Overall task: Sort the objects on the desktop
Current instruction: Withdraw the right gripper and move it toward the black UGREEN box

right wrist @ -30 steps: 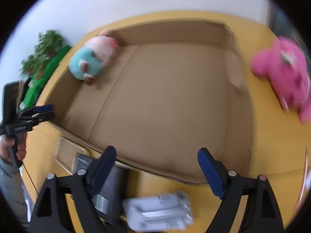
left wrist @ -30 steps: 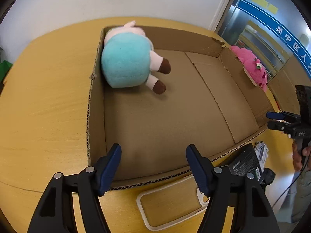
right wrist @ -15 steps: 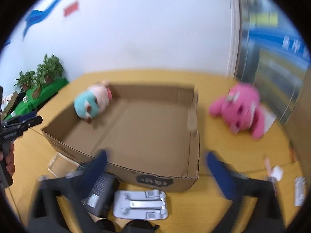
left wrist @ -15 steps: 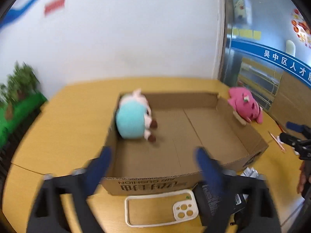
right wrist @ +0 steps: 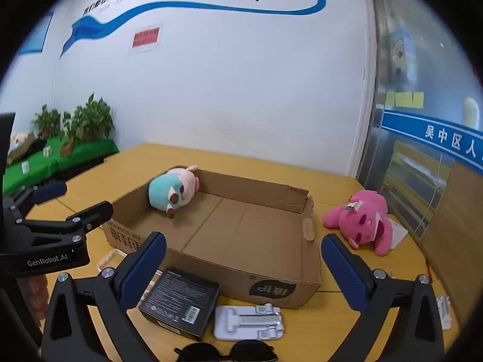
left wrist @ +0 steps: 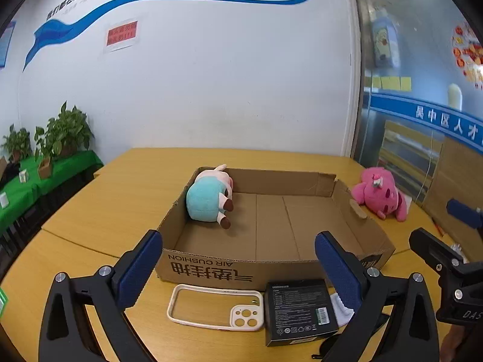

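Desktop objects await sorting as both hand-held grippers pull back and rise from the cardboard box (left wrist: 271, 232), which a second ago filled both views. Left hand-held gripper (left wrist: 238, 267) and right hand-held gripper (right wrist: 244, 267) hang spread and empty. Only 1 item, the teal plush (left wrist: 206, 200), lies inside the box; the phone case (left wrist: 215, 306), black carton (left wrist: 299, 310), white stand (right wrist: 249, 321), sunglasses (right wrist: 226, 351) and pink plush (left wrist: 380, 194) sit on the tabletop (left wrist: 99, 211), likely next.

From my seat, the cardboard box (left wrist: 271, 235) anchors everything: plush pig (left wrist: 208, 197) inside its far left corner, plush bear (left wrist: 380, 194) outside its right wall, phone case (left wrist: 215, 307), black carton (left wrist: 299, 310) and folding stand (right wrist: 249, 321) before its near wall.
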`<state>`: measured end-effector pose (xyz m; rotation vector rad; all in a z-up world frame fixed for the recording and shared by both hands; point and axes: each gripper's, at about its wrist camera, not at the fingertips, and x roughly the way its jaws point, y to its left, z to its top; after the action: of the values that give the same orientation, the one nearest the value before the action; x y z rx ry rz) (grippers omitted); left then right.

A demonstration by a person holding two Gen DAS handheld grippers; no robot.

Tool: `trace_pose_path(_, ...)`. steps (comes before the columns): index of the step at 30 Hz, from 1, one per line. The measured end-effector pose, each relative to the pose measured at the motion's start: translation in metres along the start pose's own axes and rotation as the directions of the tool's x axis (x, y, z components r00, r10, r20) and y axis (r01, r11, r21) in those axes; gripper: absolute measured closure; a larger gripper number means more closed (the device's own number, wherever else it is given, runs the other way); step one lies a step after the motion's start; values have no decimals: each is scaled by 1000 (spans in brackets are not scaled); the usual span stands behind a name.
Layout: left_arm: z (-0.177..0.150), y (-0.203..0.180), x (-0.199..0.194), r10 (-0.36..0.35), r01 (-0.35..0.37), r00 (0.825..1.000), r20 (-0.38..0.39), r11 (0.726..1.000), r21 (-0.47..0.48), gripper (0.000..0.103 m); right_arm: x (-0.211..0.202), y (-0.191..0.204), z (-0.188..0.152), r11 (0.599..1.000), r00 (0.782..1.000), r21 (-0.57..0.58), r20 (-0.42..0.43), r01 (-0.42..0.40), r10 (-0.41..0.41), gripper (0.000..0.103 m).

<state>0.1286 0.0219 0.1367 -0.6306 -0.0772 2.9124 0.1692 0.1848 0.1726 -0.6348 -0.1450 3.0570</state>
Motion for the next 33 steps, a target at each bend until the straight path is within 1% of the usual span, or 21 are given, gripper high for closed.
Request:
trace_pose_path(2, 2, 7, -3, 0, 1, 1000, 13, 999, -33, 1, -1, -3, -1, 999, 1000, 42, 18, -2, 1, 1)
trace_pose_path(3, 2, 10, -2, 12, -12, 1000, 18, 999, -31, 1, -1, -4, -3, 998, 999, 55, 41, -17, 14, 1)
trace_pose_path(5, 2, 13, 3, 28, -28, 999, 18, 1000, 3, 1, -4, -8, -6, 996, 996, 79, 79, -47, 40, 1)
trace_pose_path(7, 4, 16, 15, 26, -25, 1000, -13, 999, 45, 1, -3, -10, -5, 996, 998, 85, 59, -28, 23, 1)
trace_pose_path(9, 7, 18, 29, 23, -21, 1000, -17, 995, 93, 1, 3, -9, -6, 997, 1000, 75, 26, -6, 4, 1)
trace_pose_path(11, 10, 23, 55, 25, -20, 999, -32, 989, 146, 1, 7, -12, -7, 997, 1000, 73, -5, 5, -5, 1)
trace_pose_path(13, 10, 30, 90, 28, -13, 996, -80, 983, 181, 1, 9, -14, -9, 996, 999, 91, -32, -5, 8, 1)
trace_pose_path(15, 8, 37, 127, 38, -9, 989, -144, 980, 199, 1, 11, -17, -11, 994, 999, 109, -43, -22, 27, 1)
trace_pose_path(16, 4, 39, 150, 44, -3, 980, -193, 978, 207, 1, 11, -17, -12, 993, 998, 117, -48, -24, 30, 1)
trace_pose_path(19, -10, 39, 188, 54, 17, 953, -298, 973, 230, 2, 13, -16, -13, 993, 998, 116, -67, -13, 21, 1)
trace_pose_path(20, -13, 38, 192, 56, 20, 946, -320, 973, 230, 2, 13, -16, -13, 994, 997, 113, -71, -12, 20, 1)
trace_pose_path(21, -18, 37, 197, 41, 36, 935, -353, 977, 211, 3, 13, -17, -13, 994, 997, 112, -76, -9, 18, 1)
trace_pose_path(22, -24, 39, 199, 4, 63, 923, -386, 985, 160, 5, 13, -19, -14, 993, 997, 114, -79, -11, 20, 1)
trace_pose_path(23, -25, 42, 197, -21, 68, 922, -386, 992, 109, 7, 13, -21, -14, 993, 996, 119, -81, -14, 24, 1)
trace_pose_path(24, -26, 41, 195, -21, 66, 926, -376, 992, 107, 7, 14, -24, -15, 992, 996, 127, -86, -15, 26, 1)
trace_pose_path(25, -27, 39, 193, -19, 70, 923, -385, 991, 118, 7, 15, -26, -16, 991, 996, 136, -90, -14, 27, 1)
trace_pose_path(28, -29, 35, 186, -23, 71, 913, -408, 992, 103, 8, 19, -32, -17, 987, 994, 158, -104, -15, 31, 1)
trace_pose_path(30, -30, 30, 182, -29, 75, 909, -415, 993, 96, 10, 22, -33, -18, 987, 994, 161, -111, -3, 21, 1)
trace_pose_path(33, -29, 27, 178, -17, 56, 912, -411, 995, 85, 10, 28, -35, -20, 985, 990, 171, -137, 1, 22, 1)
